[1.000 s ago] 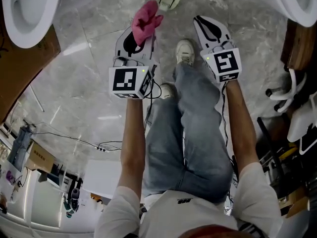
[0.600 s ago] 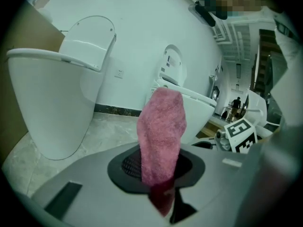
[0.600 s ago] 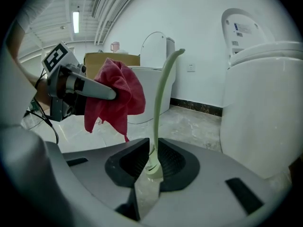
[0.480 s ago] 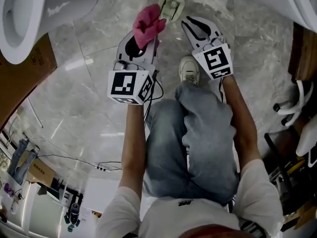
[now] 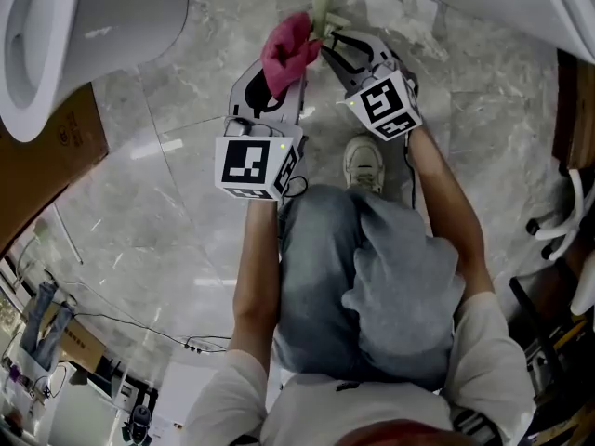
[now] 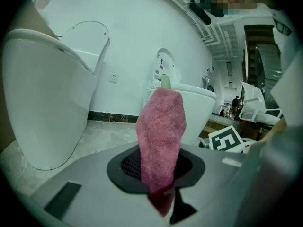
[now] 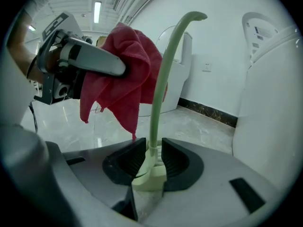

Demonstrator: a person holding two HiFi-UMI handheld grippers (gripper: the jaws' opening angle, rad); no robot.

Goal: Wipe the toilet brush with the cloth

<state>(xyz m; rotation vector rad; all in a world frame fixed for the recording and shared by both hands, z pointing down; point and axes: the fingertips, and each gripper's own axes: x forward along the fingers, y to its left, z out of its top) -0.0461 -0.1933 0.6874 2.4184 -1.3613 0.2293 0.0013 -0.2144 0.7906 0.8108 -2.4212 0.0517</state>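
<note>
- Pale marbled floor [image 5: 158,193] runs between white toilets [image 5: 56,35]; the person stands over it with both grippers held out ahead.
- The toilet brush [image 7: 158,84] stands upright in front of the feet. Its thin green handle rises straight, then hooks over at the top.
- The right gripper [image 7: 152,157] sits low on that handle, just above the pale green base. Its jaws are nearly closed, one pad either side of the stem. A sliver of gap shows on each side, so I judge it brackets the stem rather than clamps it.
- The left gripper [image 6: 158,174] is clamped on the pink cloth [image 6: 161,126], which stands up out of the jaws in a loose fold.
- The key relation: the cloth is higher than the right gripper and just to the left of the handle. In the right gripper view it hangs against the mid-stem, though real contact is hard to confirm.
- The handle's long axis is vertical, so the wipe probably needs an up-and-down stroke from the left arm, which is nearer the free upper stem. The right gripper would steady the bottom.
</note>
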